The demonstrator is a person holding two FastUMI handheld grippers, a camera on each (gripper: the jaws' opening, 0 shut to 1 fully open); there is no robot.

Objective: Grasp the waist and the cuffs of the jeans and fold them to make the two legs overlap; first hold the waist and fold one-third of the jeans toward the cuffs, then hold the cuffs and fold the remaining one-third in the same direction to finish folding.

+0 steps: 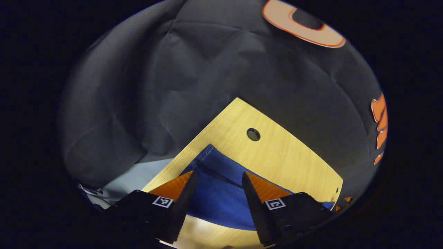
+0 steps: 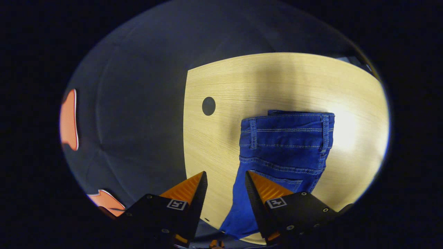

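The jeans (image 2: pixel 285 152) lie flat on the wooden table (image 2: pixel 242 79), legs already overlapped, their long axis running from the waistband at twelve o'clock of the right gripper (image 2: pixel 225 178) down past its open, empty jaws. The left gripper (image 1: pixel 218 178), jaws also apart and empty, hovers over the cuff end (image 1: pixel 216 162). Only a small hole in the table (image 2: pixel 208 105) lies near, at eleven o'clock; nothing blocks either approach.

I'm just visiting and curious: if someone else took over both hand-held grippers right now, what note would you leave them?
Left hand-held gripper: open, holding nothing, above the jeans' cuff end.
Right hand-held gripper: open, holding nothing, above the table beside the jeans.
The jeans lie flat on the wooden table, waistband away from the right gripper.
Done: legs seem already overlapped.
Left: fold the waist third toward the cuffs, then fold the cuff third.
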